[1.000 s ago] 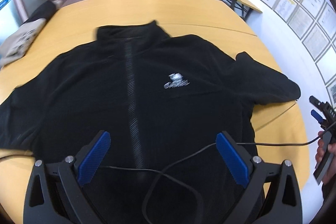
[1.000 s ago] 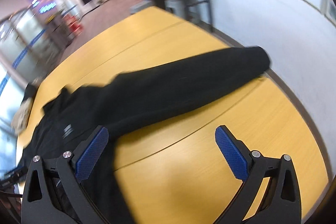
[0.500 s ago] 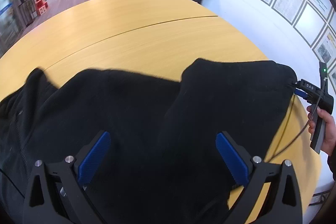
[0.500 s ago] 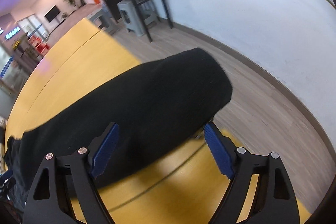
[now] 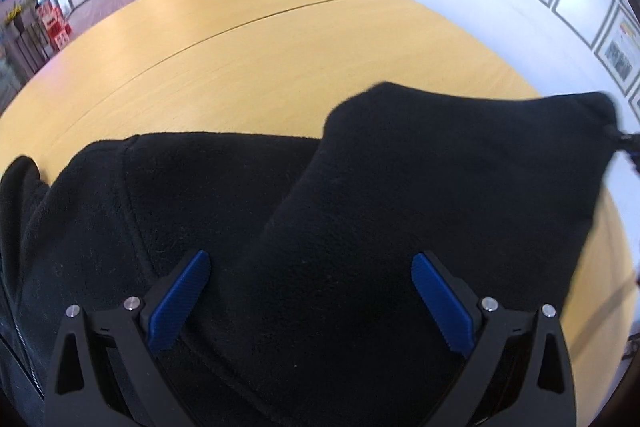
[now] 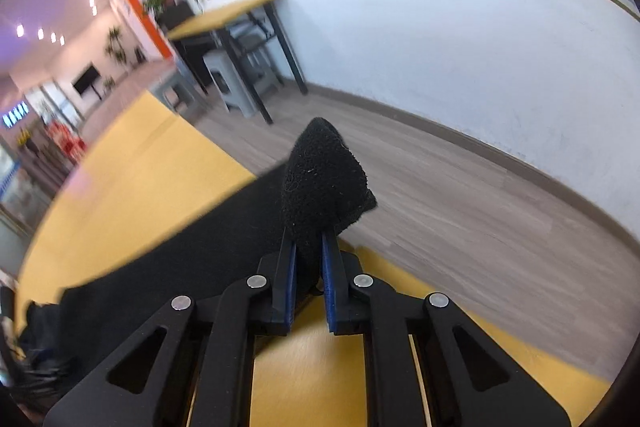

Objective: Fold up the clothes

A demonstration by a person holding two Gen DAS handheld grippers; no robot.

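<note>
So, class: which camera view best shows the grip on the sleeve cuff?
The right wrist view: the right gripper is shut on the sleeve cuff. The left wrist view shows only the cuff pulled up at the frame's edge.

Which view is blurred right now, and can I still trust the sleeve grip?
Right wrist view: table and background smear with motion blur, but the right gripper and the sleeve tip pinched in it are sharp. Left wrist view: mostly crisp, fisheye-bent, blur only at the sleeve end; left gripper open.
</note>
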